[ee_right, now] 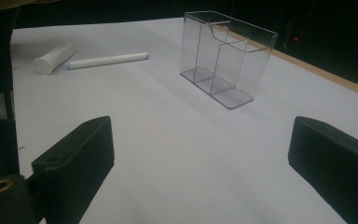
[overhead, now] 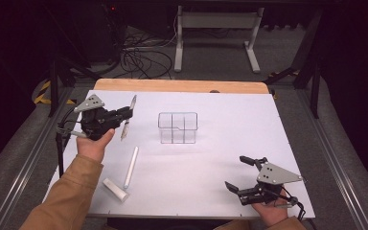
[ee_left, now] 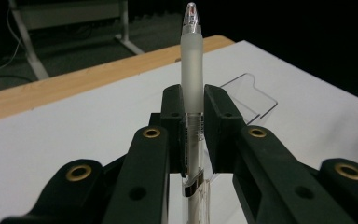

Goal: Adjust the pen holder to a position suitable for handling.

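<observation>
The clear plastic organiser box with three compartments [overhead: 178, 128] stands upright near the middle of the white-covered table [overhead: 230, 143], empty, with a stepped front wall and thin dividers. It is the largest of the things at hand and the likely place for the pen.

The left tongs [overhead: 127, 115] are clamped on a frosted translucent pen with a clear tip [ee_left: 190, 60], held above the table to the left of the box and apart from it. In the left gripper view the pads press the pen's barrel just below its frosted grip sleeve, the tip pointing up and away and a metal clip showing low between the jaws. The right tongs [overhead: 243, 173] stand wide with nothing between them, resting low at the near right of the table, well apart from the box.

Two more things lie on the table near the left forearm: a short thick white cylinder [overhead: 115, 189] and a slim white stick [overhead: 131, 166], close together, the stick's near end just beside the cylinder.

As I judge it, the main risk is the light box tipping or sliding if the pen strikes its rim or a divider. The smooth barrel could also slip or swivel in the pads, since the grip is narrow.
</observation>
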